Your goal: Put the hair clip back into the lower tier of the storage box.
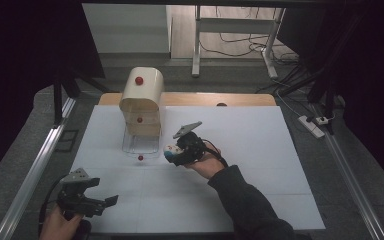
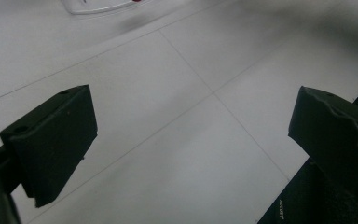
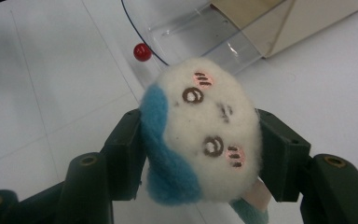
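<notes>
- Left gripper (image 2: 191, 140): two black jaws stand wide apart, nothing between them.
- White table (image 2: 177, 93) with thin seam lines below.
- Clear drawer (image 2: 93, 5) edge at top.

A lab-like recording room: white table (image 1: 260, 150) in black curtains (image 1: 30, 60), metal frame rails (image 1: 30, 175), floor cables (image 1: 240, 47), power strip (image 1: 314, 124)

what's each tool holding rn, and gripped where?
Right tool: shut on the plush toy, jaws pressing the two sides of its round head. Left tool: open, holding nothing.
</notes>
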Demonstrator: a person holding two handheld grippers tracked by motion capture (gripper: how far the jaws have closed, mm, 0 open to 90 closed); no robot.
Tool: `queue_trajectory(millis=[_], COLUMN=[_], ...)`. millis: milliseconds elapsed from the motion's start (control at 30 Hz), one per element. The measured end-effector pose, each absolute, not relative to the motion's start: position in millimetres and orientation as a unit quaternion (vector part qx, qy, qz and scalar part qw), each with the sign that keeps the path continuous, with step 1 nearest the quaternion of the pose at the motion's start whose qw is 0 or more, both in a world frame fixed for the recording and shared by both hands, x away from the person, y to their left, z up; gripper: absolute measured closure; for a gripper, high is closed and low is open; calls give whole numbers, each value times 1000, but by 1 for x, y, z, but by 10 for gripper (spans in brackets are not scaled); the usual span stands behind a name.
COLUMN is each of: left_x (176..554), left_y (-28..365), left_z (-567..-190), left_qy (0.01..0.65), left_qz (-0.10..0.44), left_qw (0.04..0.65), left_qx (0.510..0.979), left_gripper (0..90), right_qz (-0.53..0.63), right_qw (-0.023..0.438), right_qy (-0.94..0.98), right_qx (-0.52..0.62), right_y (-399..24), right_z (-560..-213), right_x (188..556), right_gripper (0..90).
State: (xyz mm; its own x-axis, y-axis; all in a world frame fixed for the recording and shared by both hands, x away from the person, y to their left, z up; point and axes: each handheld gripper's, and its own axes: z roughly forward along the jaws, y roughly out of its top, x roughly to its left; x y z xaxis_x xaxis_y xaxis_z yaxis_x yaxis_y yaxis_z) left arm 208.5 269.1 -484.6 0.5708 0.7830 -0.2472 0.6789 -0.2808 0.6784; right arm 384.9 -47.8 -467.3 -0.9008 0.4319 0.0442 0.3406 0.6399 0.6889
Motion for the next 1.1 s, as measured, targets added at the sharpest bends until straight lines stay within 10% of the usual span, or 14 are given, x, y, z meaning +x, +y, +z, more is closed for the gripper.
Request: queue_trajectory(millis=[1100], left_x=[209], left_y=[268], left_z=[-485], left_qy=[456], left_qz=[64], left_qw=[382], left_qx=[802], left_gripper=[14], right_qz=[388], right_qw=[61], right_qy=[898], right_qx=[196], right_y=[10], right_z=[-463], right_x=[402], right_gripper=[400])
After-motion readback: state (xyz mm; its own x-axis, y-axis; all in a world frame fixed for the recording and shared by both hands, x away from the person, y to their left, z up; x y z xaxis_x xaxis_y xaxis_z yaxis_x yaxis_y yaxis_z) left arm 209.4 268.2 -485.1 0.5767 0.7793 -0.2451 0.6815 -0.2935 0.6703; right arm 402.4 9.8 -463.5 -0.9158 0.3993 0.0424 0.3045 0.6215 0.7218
